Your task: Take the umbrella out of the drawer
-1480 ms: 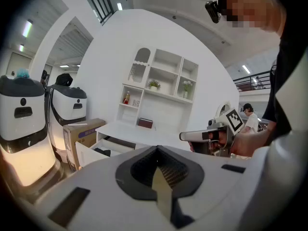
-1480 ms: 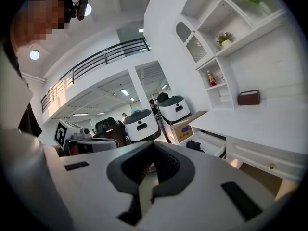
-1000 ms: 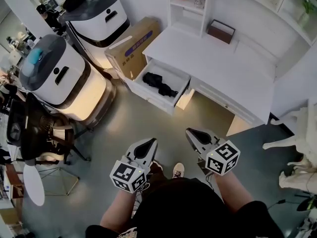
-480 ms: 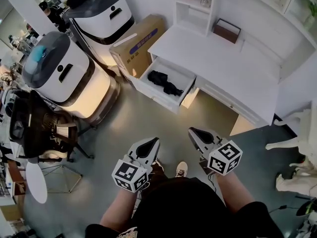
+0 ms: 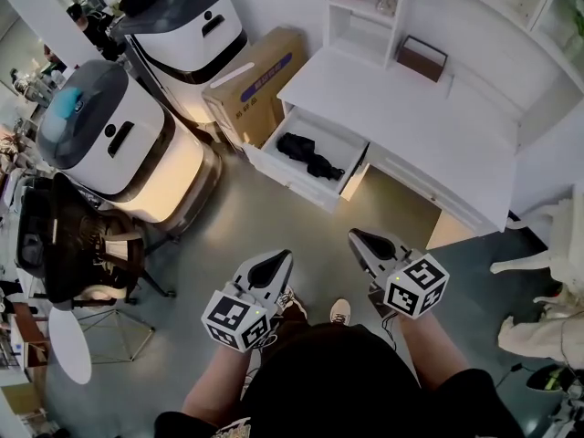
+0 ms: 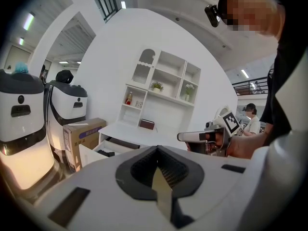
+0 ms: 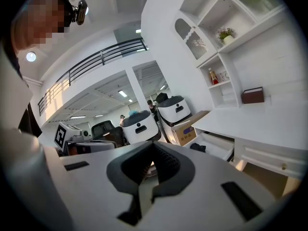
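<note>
A black folded umbrella (image 5: 309, 154) lies in the open white drawer (image 5: 290, 176) of the desk (image 5: 411, 140). Both grippers hang well short of it, over the grey floor in front of the person's body. My left gripper (image 5: 276, 263) is shut with nothing in it, and its jaws point toward the drawer. Beside it, my right gripper (image 5: 359, 240) is also shut and empty. The left gripper view shows the umbrella (image 6: 107, 153) far ahead, past the left gripper (image 6: 157, 149). In the right gripper view the umbrella (image 7: 197, 147) is small, beyond the right gripper (image 7: 153, 145).
Two large white-and-grey machines (image 5: 119, 144) (image 5: 187, 26) and a cardboard box (image 5: 255, 80) stand left of the drawer. A black chair (image 5: 64, 245) is at the far left. A brown box (image 5: 422, 57) sits on the desk. A white animal figure (image 5: 547, 263) stands at right.
Both grippers and the person have moved a little toward the desk. The jaws of both stay shut, and the umbrella lies where it was.
</note>
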